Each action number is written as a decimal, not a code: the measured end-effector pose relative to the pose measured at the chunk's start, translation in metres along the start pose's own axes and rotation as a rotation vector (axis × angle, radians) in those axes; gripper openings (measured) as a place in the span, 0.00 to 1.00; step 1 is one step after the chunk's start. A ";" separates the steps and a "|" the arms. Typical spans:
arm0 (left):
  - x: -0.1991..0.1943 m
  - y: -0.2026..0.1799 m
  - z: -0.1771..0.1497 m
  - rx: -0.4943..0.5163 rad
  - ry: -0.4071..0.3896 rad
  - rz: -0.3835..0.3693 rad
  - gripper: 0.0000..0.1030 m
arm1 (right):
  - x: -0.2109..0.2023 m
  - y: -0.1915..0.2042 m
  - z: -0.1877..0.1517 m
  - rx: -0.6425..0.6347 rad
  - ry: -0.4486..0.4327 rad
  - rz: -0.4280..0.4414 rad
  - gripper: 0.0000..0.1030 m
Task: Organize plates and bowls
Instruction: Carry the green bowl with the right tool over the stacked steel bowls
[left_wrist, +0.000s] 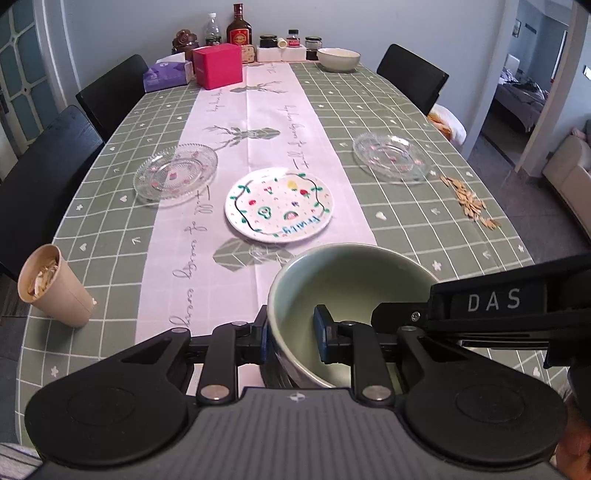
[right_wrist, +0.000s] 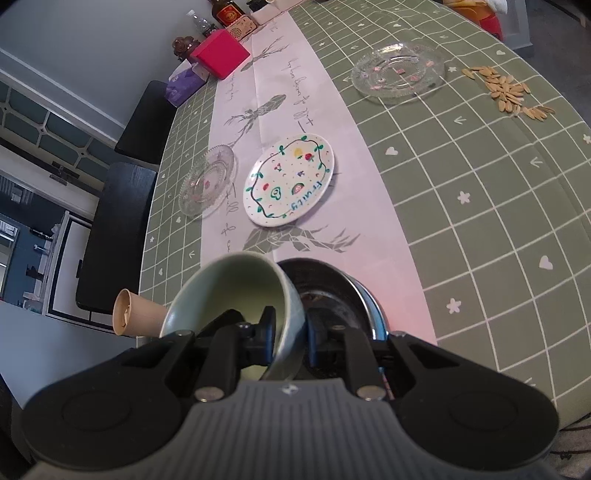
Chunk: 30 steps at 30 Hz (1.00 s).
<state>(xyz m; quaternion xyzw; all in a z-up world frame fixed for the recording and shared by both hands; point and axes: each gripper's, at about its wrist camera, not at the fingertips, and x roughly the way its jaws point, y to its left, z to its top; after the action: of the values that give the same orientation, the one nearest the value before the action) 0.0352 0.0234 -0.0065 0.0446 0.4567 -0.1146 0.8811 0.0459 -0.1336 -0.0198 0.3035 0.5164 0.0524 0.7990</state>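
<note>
At the bottom of both views, the left gripper (left_wrist: 291, 334) and right gripper (right_wrist: 290, 338) each pinch the green bowl's (left_wrist: 351, 280) rim.

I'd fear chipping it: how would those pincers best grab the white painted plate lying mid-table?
Probably at the rim of the painted plate, coming in low from the near side. It lies flat and looks too wide to span, but its thin rim seems to lift slightly, so one finger could slip under.

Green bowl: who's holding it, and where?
Right gripper pinches the green bowl by its rim, one finger inside. Left gripper straddles the rim elsewhere; grip unclear.
</note>
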 end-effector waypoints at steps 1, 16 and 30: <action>0.002 -0.001 -0.003 0.000 0.002 -0.006 0.25 | 0.000 -0.002 -0.002 -0.006 0.001 -0.005 0.15; 0.016 -0.006 -0.025 0.053 -0.046 0.027 0.27 | 0.021 -0.010 -0.015 -0.180 -0.034 -0.007 0.19; 0.008 0.001 -0.025 0.102 -0.056 -0.063 0.28 | 0.017 -0.041 -0.026 0.028 -0.121 0.122 0.16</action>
<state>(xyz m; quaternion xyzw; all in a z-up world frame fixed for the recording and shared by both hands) 0.0199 0.0272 -0.0275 0.0717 0.4268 -0.1665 0.8860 0.0223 -0.1491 -0.0627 0.3481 0.4484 0.0752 0.8198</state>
